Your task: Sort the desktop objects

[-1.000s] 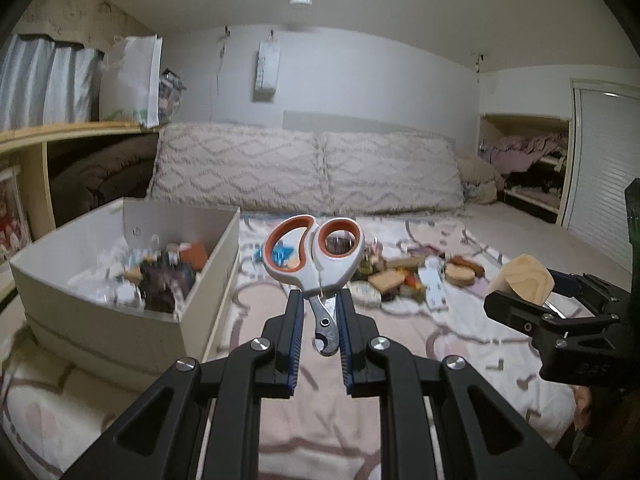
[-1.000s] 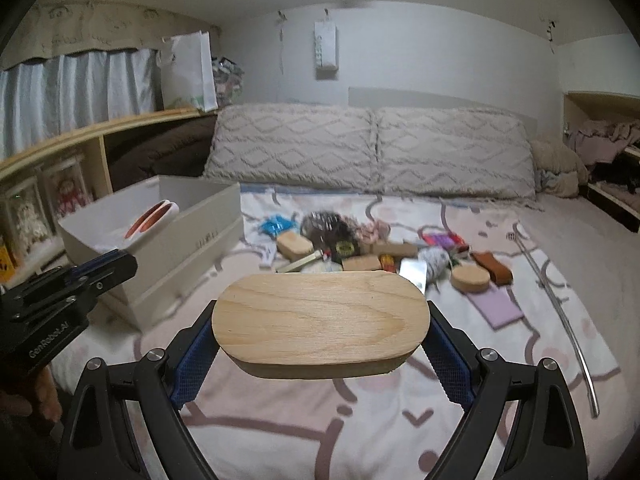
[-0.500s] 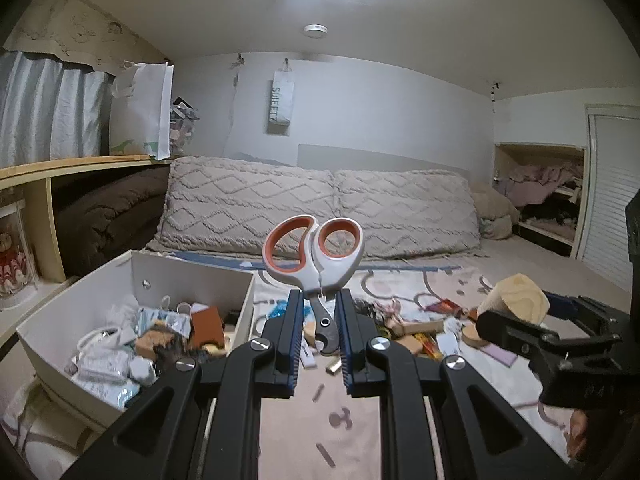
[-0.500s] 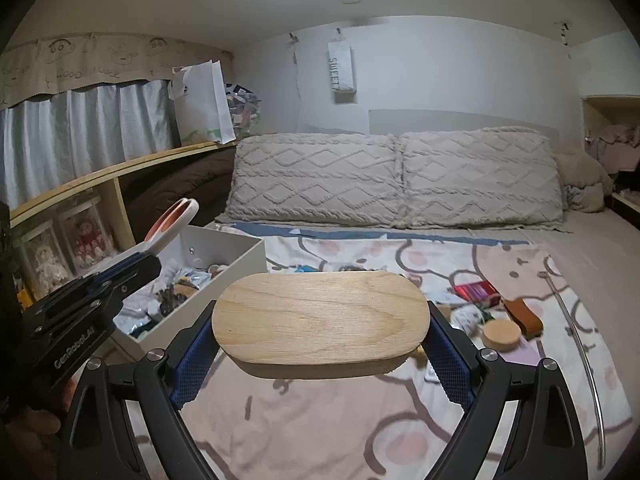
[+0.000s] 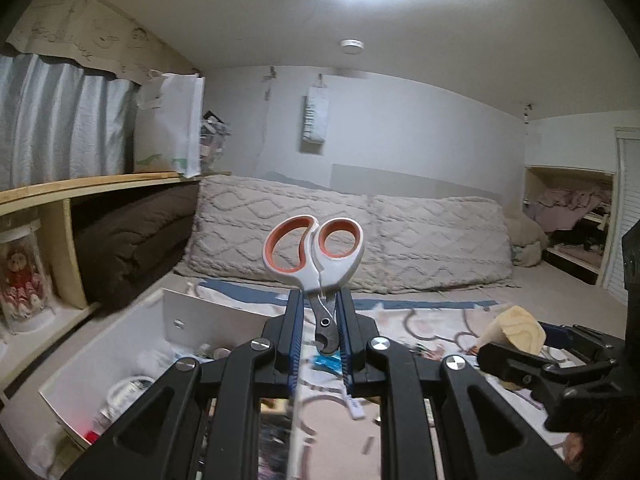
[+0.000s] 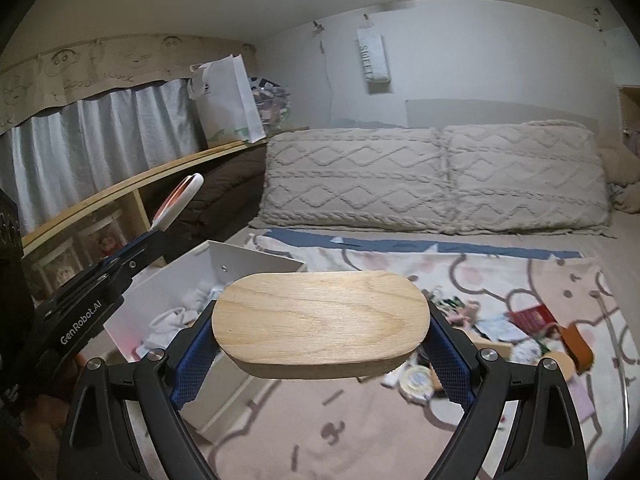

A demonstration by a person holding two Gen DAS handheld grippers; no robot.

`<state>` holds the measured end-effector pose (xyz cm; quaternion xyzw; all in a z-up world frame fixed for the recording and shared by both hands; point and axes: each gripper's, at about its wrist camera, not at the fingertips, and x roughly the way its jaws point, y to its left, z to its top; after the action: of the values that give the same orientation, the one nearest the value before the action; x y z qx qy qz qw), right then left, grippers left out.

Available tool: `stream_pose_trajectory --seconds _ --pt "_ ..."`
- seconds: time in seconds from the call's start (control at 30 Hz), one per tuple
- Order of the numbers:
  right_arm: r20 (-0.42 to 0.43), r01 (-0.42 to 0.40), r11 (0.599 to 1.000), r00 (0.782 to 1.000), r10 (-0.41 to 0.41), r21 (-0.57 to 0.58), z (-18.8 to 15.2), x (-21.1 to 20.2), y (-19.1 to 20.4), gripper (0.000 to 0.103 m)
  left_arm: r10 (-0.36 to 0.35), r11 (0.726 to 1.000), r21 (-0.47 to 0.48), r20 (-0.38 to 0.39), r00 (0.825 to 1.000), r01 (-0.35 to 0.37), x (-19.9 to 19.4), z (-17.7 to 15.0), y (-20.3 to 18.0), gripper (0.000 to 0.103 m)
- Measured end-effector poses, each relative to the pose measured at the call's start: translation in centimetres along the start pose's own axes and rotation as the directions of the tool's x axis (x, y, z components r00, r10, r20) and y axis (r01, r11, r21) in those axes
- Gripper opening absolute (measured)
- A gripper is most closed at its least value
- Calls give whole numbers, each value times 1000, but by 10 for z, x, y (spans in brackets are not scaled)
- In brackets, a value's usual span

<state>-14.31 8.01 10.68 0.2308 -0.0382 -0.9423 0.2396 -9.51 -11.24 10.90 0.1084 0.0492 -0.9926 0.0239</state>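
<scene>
My left gripper is shut on white scissors with orange-lined handles, which stand handles-up above its fingers. The white box, holding several small items, lies below and left of it. My right gripper is shut on a long oval wooden block, clamped by its two ends and held flat above the bed. In the right wrist view the left gripper and the scissors show at the left, over the white box. The block shows end-on at the right of the left wrist view.
Several small objects lie scattered on the patterned blanket, among them a round wooden disc and a red packet. Two knitted pillows line the headboard. A wooden shelf runs along the left wall.
Both grippers have risen and shifted left toward the white box, each keeping its object. The box now sits below the left gripper, and the scattered pile has dropped lower in both views.
</scene>
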Motion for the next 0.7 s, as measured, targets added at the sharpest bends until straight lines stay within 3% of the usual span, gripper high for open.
stream_pose_trajectory --seconds 0.27,0.7 --pt "-54 -83 996 995 82 -15 15 41 31 94 156 988 -4 -64 986 -156 19 -12 63 16" --pt "-186 -179 984 967 174 -10 21 107 80 94 274 959 -9 -221 936 -283 39 -56 123 16"
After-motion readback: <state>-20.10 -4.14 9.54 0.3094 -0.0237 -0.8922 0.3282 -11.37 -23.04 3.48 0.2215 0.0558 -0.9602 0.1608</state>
